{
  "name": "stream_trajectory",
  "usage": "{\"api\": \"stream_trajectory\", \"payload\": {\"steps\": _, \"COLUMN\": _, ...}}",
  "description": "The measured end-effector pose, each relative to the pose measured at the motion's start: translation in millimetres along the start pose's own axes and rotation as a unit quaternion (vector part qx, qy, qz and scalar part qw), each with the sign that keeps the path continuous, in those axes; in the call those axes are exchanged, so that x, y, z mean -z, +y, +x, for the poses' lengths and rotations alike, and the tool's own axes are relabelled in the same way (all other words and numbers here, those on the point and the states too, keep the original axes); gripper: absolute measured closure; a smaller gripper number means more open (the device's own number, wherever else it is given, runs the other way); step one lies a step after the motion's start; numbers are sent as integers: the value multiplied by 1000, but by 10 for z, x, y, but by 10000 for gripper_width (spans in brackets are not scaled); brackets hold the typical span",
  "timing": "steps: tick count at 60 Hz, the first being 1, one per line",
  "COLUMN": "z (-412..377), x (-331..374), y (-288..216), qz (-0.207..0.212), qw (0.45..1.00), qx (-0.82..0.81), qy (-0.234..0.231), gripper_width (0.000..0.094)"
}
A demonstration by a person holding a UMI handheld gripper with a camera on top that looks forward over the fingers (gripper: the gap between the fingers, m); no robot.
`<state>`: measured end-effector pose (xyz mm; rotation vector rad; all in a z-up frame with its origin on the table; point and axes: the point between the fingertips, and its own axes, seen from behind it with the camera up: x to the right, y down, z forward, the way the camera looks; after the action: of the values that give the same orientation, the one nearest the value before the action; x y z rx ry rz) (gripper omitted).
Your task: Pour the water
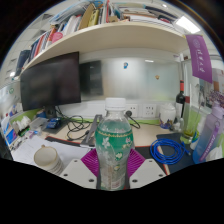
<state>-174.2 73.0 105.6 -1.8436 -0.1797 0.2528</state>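
Note:
A clear plastic water bottle with a green label and a white cap stands upright between my fingers. My gripper is shut on the bottle; both purple pads press its sides. The bottle is held up above the desk. A white paper cup stands on the desk to the left of the bottle, its open mouth facing up.
A dark monitor stands at the back left with cables beneath it. A coiled blue cable lies to the right. A bookshelf runs overhead. A dark bottle stands at the far right.

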Motion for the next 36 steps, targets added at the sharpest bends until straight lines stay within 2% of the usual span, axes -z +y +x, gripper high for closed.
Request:
{"api": "stream_trajectory", "payload": {"steps": 13, "z": 41, "x": 81, "y": 74, "qz": 23, "qw": 999, "qx": 16, "qy": 19, "gripper_width": 603}}
{"api": "stream_trajectory", "payload": {"steps": 20, "z": 51, "x": 130, "y": 89, "qz": 33, "qw": 999, "qx": 19, "qy": 38, "gripper_width": 530}}
{"api": "stream_trajectory", "payload": {"steps": 28, "z": 42, "x": 168, "y": 154, "qz": 19, "qw": 999, "qx": 21, "qy": 44, "gripper_width": 379}}
{"api": "stream_trajectory", "payload": {"steps": 34, "z": 58, "x": 304, "y": 286, "qz": -10, "qw": 998, "qx": -1, "qy": 54, "gripper_width": 111}}
{"api": "stream_trajectory", "payload": {"steps": 36, "z": 70, "x": 385, "y": 311, "qz": -13, "qw": 998, "qx": -5, "qy": 60, "gripper_width": 62}}
